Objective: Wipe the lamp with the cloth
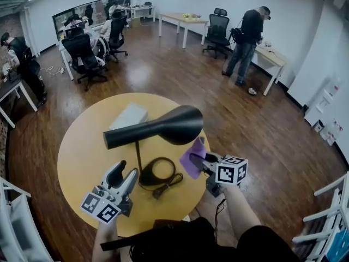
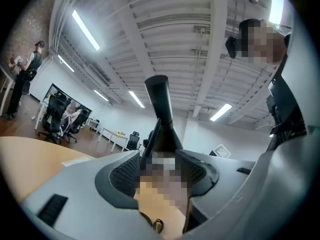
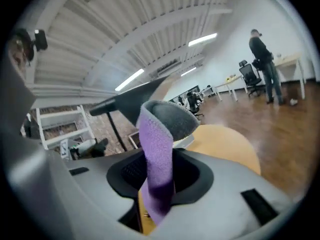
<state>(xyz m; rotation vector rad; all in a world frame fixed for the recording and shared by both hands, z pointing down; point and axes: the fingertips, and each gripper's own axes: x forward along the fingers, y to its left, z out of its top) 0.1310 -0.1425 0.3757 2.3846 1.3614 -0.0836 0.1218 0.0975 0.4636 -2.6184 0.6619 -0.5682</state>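
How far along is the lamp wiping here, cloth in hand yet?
Done: the purple cloth is clamped in the right tongs. In hand: it sits right beside the black lamp's shade; contact is unclear. The left tongs stand open and empty, apart from the lamp. Left: the wiping itself, by the look of it.

The left gripper (image 1: 126, 172) points forward, jaws apart and empty; the right gripper (image 1: 200, 159), forearm extended, clamps a purple cloth (image 1: 191, 156).
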